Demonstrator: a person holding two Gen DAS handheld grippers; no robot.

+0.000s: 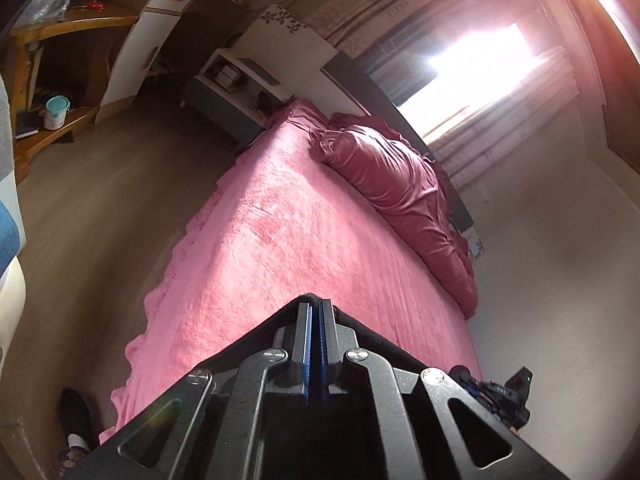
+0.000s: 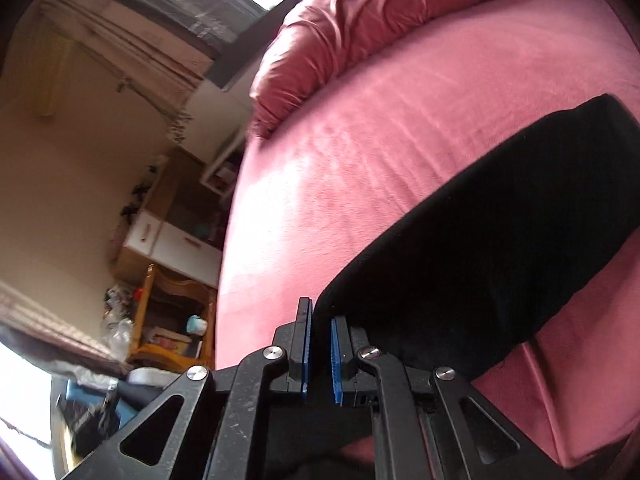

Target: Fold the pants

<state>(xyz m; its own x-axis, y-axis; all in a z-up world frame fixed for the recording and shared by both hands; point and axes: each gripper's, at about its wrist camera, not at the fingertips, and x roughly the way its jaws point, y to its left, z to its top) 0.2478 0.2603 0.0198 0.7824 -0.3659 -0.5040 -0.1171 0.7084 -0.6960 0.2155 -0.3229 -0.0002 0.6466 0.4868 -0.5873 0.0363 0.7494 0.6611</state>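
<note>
The bed (image 1: 280, 216), covered in a pink blanket (image 2: 400, 128), filled both views, with a dark pink pillow (image 1: 400, 184) along its far side by the wall. The black pants (image 2: 500, 232) lay in a long band across the blanket. The left hand-held gripper (image 1: 316, 308) had its blue pads pressed together, black pants fabric pinched at the tips. The right hand-held gripper (image 2: 320, 320) was slightly parted, the pants edge sitting between its fingers. A wooden shelf (image 1: 60, 40) stood beyond the bed.

Both wrist views tilted, close above pink bed (image 1: 256, 240); bed shared.
</note>
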